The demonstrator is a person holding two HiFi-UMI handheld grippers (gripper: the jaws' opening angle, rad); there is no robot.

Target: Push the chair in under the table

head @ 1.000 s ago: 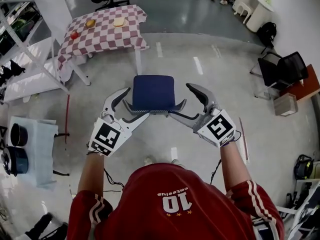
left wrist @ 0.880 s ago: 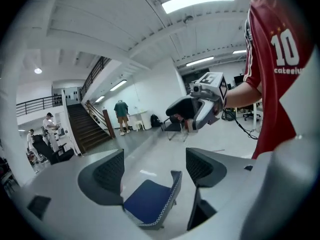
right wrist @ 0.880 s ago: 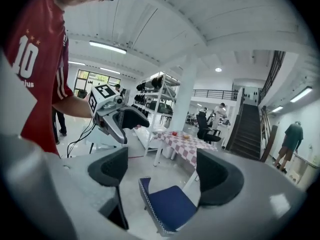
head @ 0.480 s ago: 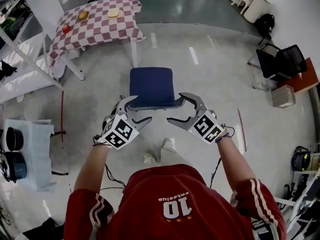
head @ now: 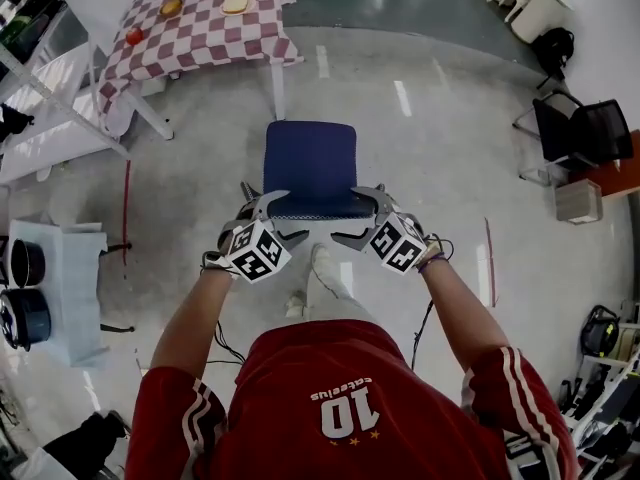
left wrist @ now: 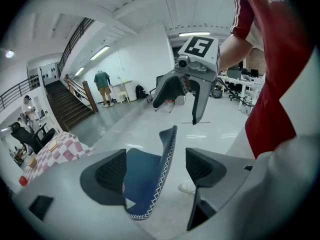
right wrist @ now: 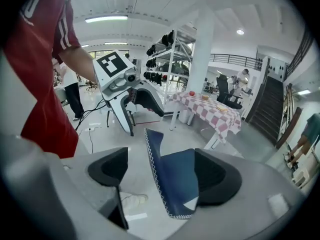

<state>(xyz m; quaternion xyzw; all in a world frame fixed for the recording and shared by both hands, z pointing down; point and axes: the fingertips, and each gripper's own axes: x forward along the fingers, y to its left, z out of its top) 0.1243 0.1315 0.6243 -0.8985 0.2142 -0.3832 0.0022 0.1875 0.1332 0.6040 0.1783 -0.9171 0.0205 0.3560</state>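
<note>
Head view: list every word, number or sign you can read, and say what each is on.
"10": white, on the back of the red shirt, seen upside down.
Small white word by the "10": too small to read.
Marker cubes: black-and-white patterns only, no text.

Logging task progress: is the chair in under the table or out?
Out. The chair stands on open floor, seat fully uncovered, with bare floor between it and the checkered table.
</note>
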